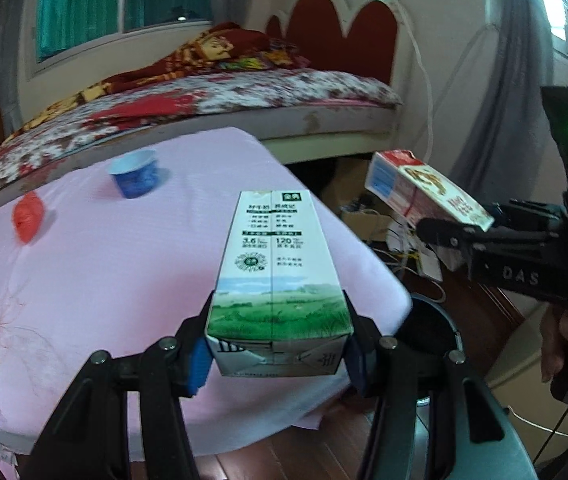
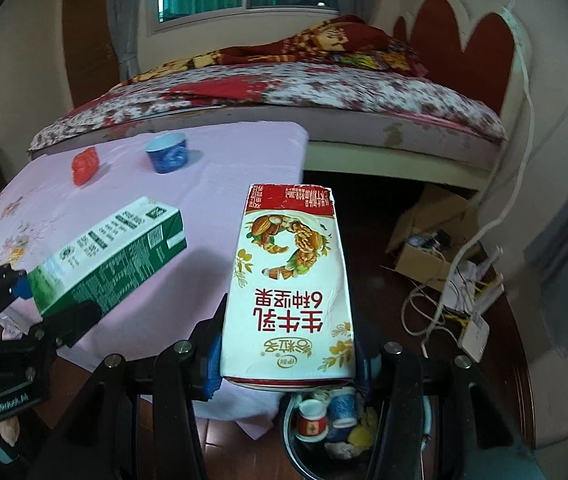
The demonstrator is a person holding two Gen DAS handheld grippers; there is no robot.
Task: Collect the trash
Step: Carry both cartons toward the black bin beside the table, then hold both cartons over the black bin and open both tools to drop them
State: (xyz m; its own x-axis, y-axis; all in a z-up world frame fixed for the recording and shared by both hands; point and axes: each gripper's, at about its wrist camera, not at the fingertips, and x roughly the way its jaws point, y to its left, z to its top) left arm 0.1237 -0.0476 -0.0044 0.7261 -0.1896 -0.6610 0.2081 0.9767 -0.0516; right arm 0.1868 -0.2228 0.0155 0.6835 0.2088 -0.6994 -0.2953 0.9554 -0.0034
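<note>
Right gripper [image 2: 286,364] clamps the red carton [image 2: 290,280], bin [image 2: 427,420] directly beneath; left gripper [image 1: 277,354] grips green carton [image 1: 273,276], bin right-below.

Glossy paper cartons [image 1: 271,264]; matt pink cloth [image 1: 103,264]; polished wood floor [image 2: 368,216].
</note>
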